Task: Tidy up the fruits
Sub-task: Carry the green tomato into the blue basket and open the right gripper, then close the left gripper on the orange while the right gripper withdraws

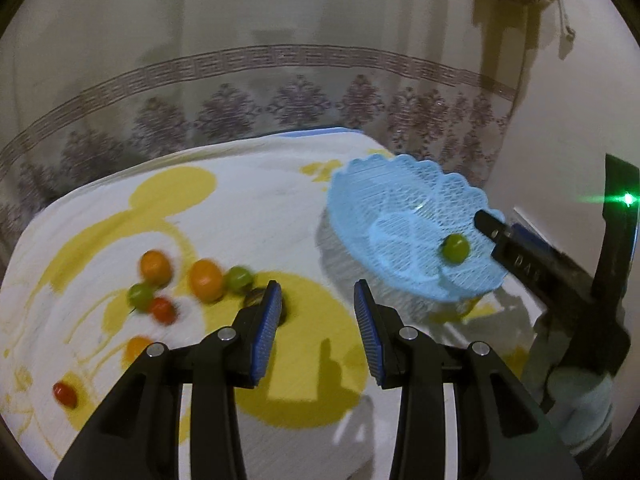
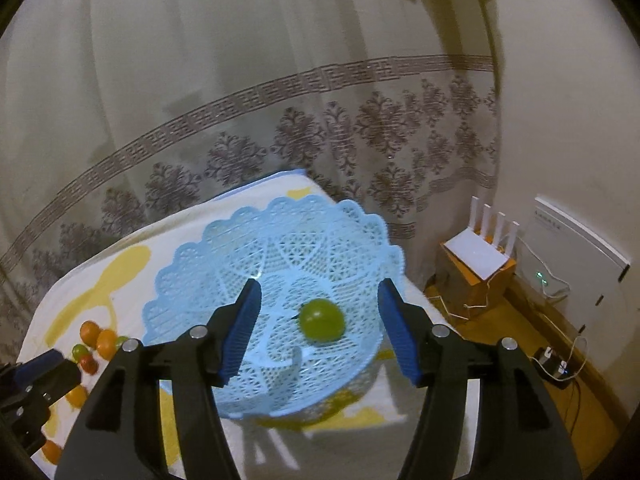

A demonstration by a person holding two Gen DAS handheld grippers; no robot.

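Note:
A light blue lace-pattern basket (image 1: 400,200) (image 2: 224,264) stands on the right of the table and holds one green fruit (image 1: 455,247) (image 2: 322,321). Loose fruits lie on the white and yellow cloth (image 1: 248,184) at the left: two orange ones (image 1: 155,266) (image 1: 205,279), two green ones (image 1: 141,295) (image 1: 239,277) and red ones (image 1: 162,309) (image 1: 65,394). My left gripper (image 1: 317,304) is open and empty above the cloth, right of the fruits. My right gripper (image 2: 318,308) is open and empty above the basket; it also shows in the left wrist view (image 1: 516,248).
A patterned curtain (image 2: 320,120) hangs behind the table. On the floor at the right are a white router on a cardboard box (image 2: 480,256), a white appliance (image 2: 576,248) and cables (image 2: 560,364). The table's right edge drops off beyond the basket.

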